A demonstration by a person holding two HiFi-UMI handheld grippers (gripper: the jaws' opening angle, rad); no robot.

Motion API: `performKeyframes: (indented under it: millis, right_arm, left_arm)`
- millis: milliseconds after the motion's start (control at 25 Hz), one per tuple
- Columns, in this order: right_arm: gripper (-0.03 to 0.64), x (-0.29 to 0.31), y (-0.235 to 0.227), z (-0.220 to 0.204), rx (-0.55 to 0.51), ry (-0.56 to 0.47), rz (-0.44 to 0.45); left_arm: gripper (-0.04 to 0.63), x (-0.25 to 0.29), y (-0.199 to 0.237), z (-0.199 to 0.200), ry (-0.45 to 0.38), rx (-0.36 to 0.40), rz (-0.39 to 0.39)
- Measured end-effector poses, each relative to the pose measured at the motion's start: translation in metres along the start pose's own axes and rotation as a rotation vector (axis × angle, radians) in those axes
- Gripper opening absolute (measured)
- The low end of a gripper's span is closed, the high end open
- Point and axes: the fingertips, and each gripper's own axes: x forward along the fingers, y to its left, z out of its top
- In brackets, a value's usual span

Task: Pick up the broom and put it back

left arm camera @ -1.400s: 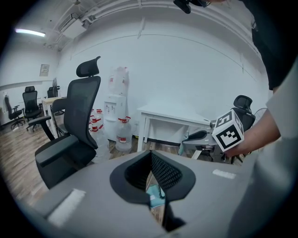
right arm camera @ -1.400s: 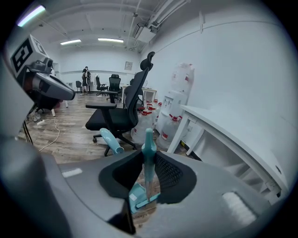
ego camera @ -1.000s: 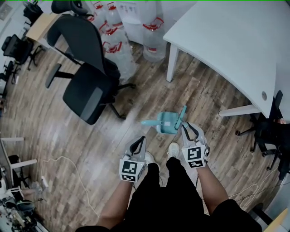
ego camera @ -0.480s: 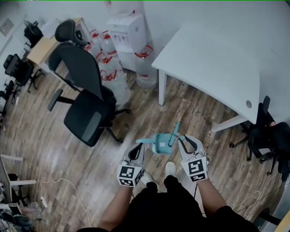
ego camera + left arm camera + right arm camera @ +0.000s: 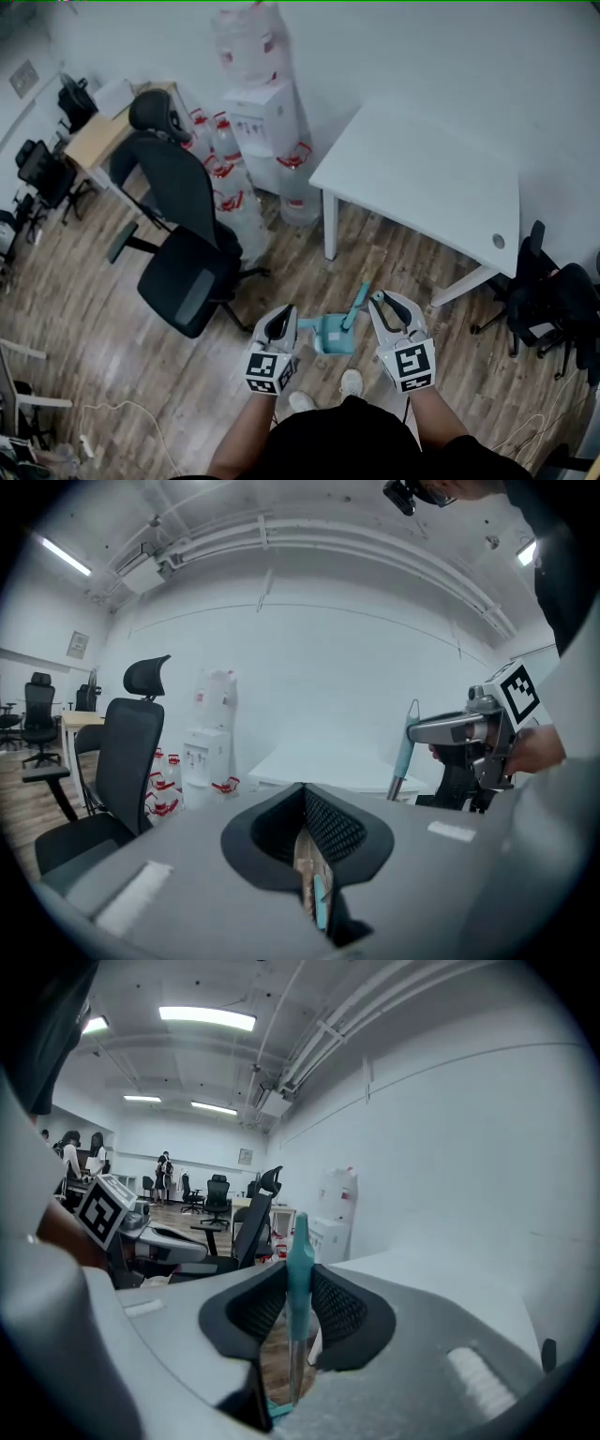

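1. wood-grain plank flooring (image 5: pixel 84 281), matte and streaked brown-grey, is laid across the room under plain white walls.
2. a white table (image 5: pixel 422 178) with a smooth top, rounded corners and slim white legs is seen at the upper right of the head view. a black office chair (image 5: pixel 183 272) with a curved back and padded seat is placed at the left.
3. a boxy white water dispenser (image 5: pixel 262 117) is set against the wall. clear plastic bottles (image 5: pixel 223 202) with red handles are clustered beside it.
4. the broom (image 5: pixel 300 1241) is held in front of the person, between the two grippers and near a table leg. its handle is made up of a tapered teal plastic grip over a thin bare-metal tube, and it is seen tilted in the head view.
5. the right gripper (image 5: pixel 380 302) is clamped on that teal grip, with its ribbed black pads pressed against both sides.
6. a teal plastic dustpan (image 5: pixel 330 336), boxy with a short stub handle, is seen at the lower end of the broom's handle. the bristles cannot be made out.
7. the left gripper (image 5: pixel 302 808) is closed, its textured pads met tip to tip. only floor and a sliver of teal are seen through the slit behind them.
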Motion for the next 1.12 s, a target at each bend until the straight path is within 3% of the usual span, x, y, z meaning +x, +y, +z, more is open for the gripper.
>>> performKeyframes:
  millis: [360, 680, 1120]
  right_arm:
    - [0.089, -0.014, -0.019, 0.056, 0.011, -0.142, -0.054]
    - [0.089, -0.027, -0.032, 0.096, 0.019, -0.255, -0.099]
    - [0.089, -0.032, -0.035, 0.099, 0.022, -0.257, -0.121]
  left_arm:
    - [0.015, -0.002, -0.001, 0.036, -0.072, 0.045, -0.007]
    - [0.015, -0.004, -0.017, 0.052, -0.081, 0.078, -0.043]
    - [0.015, -0.006, -0.018, 0.053, -0.096, 0.088, -0.060]
